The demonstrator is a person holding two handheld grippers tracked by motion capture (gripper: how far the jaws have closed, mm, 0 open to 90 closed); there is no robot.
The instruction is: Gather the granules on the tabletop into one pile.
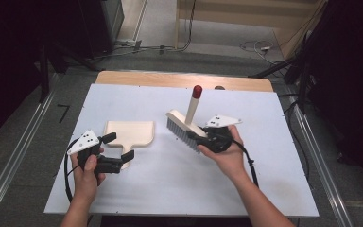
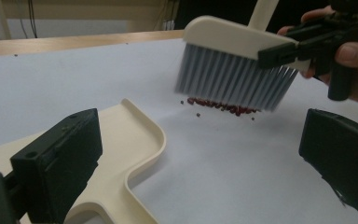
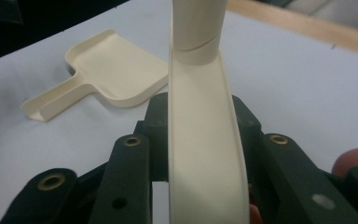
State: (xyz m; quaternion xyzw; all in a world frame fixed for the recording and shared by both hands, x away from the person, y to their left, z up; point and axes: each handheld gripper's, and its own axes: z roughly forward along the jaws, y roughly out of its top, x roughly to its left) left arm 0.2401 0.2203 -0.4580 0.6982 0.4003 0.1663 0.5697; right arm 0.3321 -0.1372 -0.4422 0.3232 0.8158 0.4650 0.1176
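Observation:
A cream brush (image 1: 185, 124) with grey bristles and a red-tipped handle hangs tilted over the middle of the white table. My right gripper (image 1: 194, 137) is shut on its head; in the right gripper view the jaws (image 3: 205, 154) clamp the cream back of the brush (image 3: 200, 140). Under the bristles (image 2: 233, 81) lies a small heap of dark red crumbs (image 2: 219, 106). A cream dustpan (image 1: 128, 132) lies flat to the left. My left gripper (image 1: 118, 146) stands open at the dustpan's handle (image 2: 116, 186), which lies by one jaw.
The white table top (image 1: 170, 184) ends in a wooden strip (image 1: 184, 79) at the far side. Metal rails (image 1: 9, 165) run along both sides of the table. Cables (image 1: 255, 46) lie on the floor beyond it, with dark equipment at the left and right.

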